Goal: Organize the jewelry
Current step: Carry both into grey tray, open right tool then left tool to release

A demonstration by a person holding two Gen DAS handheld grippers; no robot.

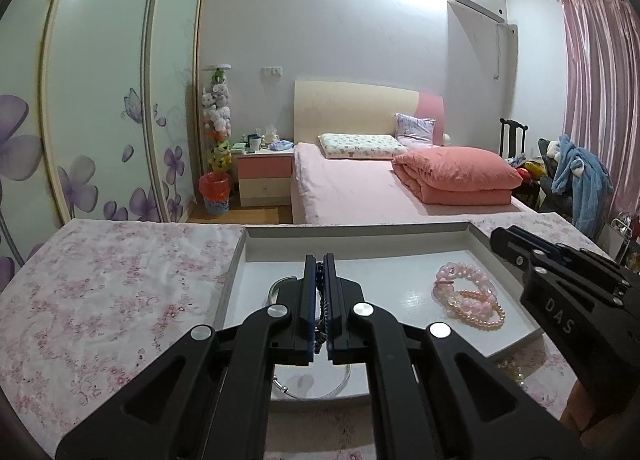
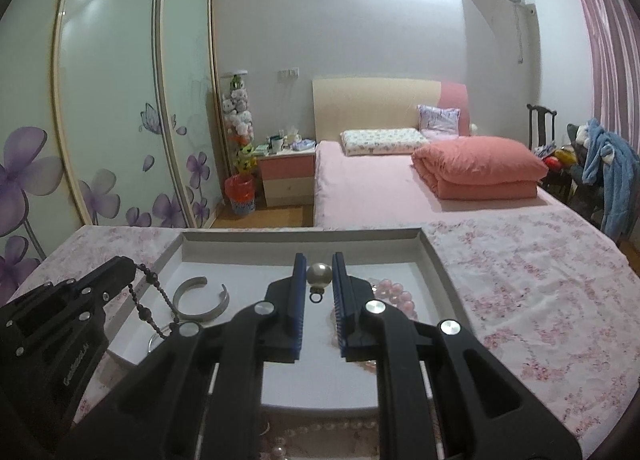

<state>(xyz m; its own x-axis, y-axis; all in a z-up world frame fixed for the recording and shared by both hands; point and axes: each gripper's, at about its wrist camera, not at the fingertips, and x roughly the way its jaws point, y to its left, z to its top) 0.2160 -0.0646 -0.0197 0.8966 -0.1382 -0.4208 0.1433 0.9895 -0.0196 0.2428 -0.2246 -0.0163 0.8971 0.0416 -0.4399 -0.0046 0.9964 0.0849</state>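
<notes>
Mid-delivery: left tongs clamped on dark beads, right tongs pinching a pearl, both over the tray. Cuff between them. Next: lowering, then easing jaws apart.

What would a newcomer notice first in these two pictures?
First, two grippers over a grey tray on a flowered cloth: the left gripper is shut on a dark bead string, and the right gripper holds a pearl ball between its jaws. In the tray lie pink bracelets on the right and a silver cuff on the left.
</notes>
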